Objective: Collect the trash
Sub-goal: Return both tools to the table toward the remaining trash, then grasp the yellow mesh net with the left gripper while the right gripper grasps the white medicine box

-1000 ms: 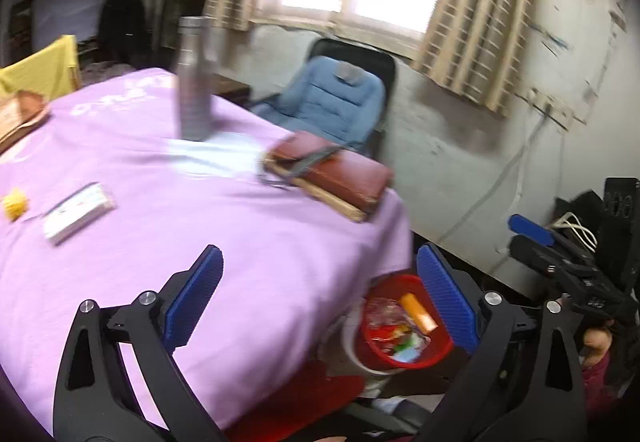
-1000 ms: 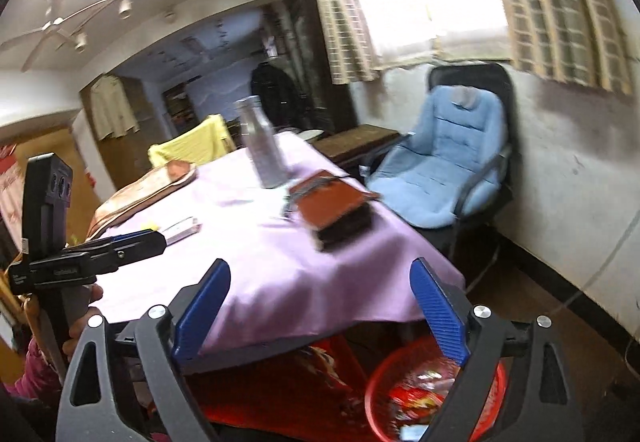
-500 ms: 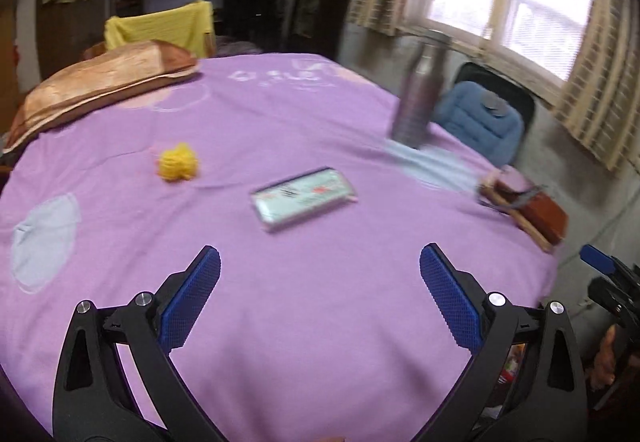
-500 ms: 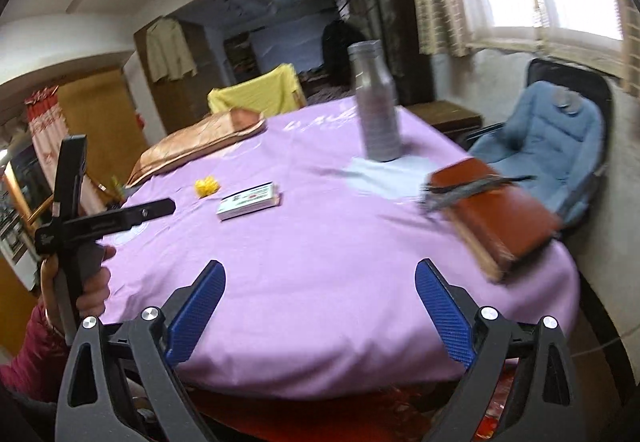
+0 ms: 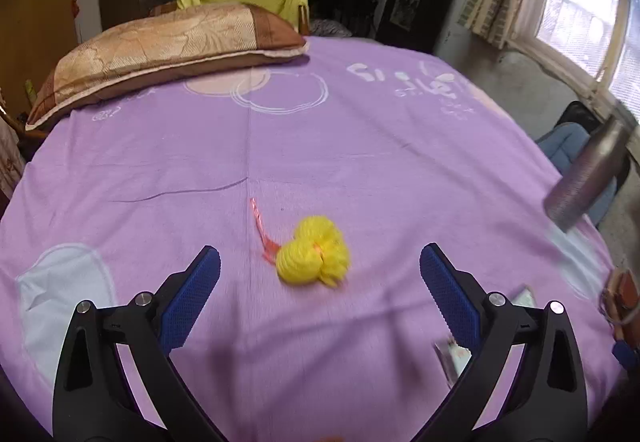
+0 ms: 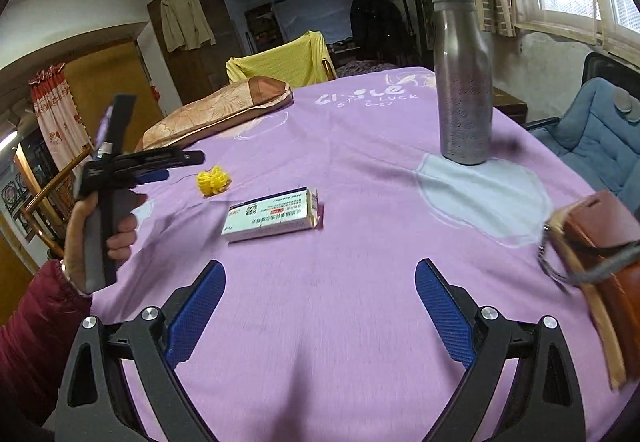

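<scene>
Yellow crumpled wad (image 5: pixel 314 257) at frame centre on purple tablecloth (image 5: pixel 360 161), motion-blurred, between spread fingers of empty left gripper (image 5: pixel 320 292), medicine box (image 6: pixel 274 214) mid-frame in right view, right gripper (image 6: pixel 320 308) spread, empty, steel bottle (image 6: pixel 464 81) upper right, brown wallet (image 6: pixel 600 242) cut off at right edge.

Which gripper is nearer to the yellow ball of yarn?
Left. The left gripper hovers open just before the yellow yarn ball; the right gripper sits farther, behind the box.
</scene>
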